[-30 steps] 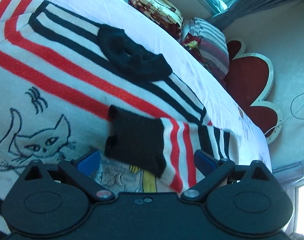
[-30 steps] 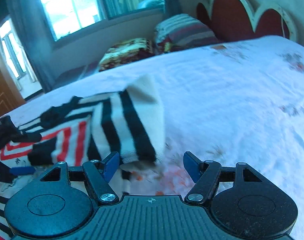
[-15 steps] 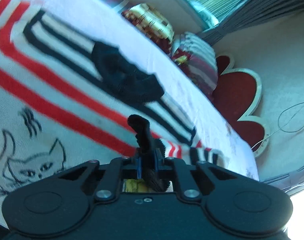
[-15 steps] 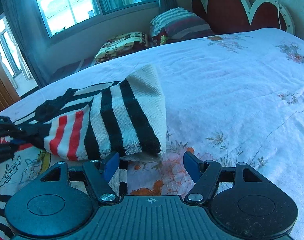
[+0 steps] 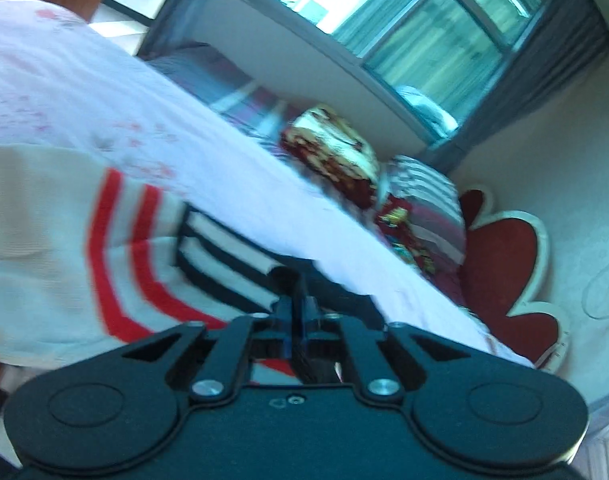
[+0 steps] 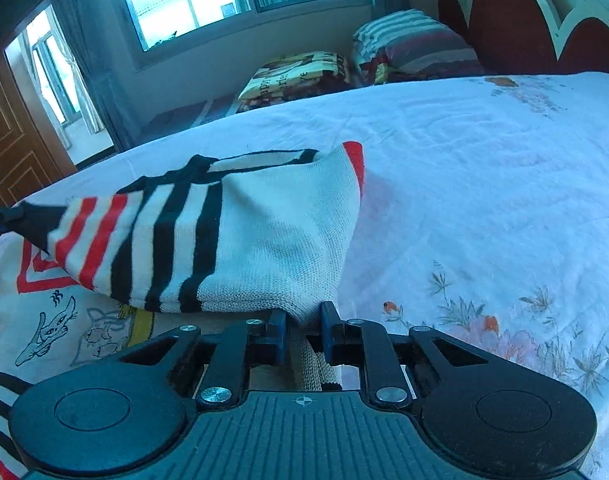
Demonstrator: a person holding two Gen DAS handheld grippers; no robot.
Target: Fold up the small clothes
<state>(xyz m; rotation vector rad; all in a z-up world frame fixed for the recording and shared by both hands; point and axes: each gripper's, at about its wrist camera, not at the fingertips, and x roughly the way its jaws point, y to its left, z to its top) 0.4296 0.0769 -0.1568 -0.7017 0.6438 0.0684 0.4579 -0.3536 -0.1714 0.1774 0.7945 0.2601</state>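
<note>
In the left wrist view, the striped sweater [image 5: 104,248] is filling the left side of the frame, lying over the white bed sheet [image 5: 152,128]. At the lower centre the left gripper [image 5: 300,312] is clenching its jaws on the black cuff [image 5: 304,280] of a sleeve, so the sleeve is hanging stretched between the gripper and the body of the sweater. I think it is holding the cuff this way to carry the sleeve across the garment for a fold. The picture is blurred, so finer details are not clear.

In the right wrist view, the sweater is lying at the left and centre on the bed, with cat drawings at the lower left. The right gripper [image 6: 302,326] has just been closing its jaws, and the white knit of the shoulder part [image 6: 288,240] is now pinched between them. This grip is probably keeping the fold edge straight while the sleeve is coming over. Pillows [image 6: 408,48] are resting at the upper right, well apart.
</note>
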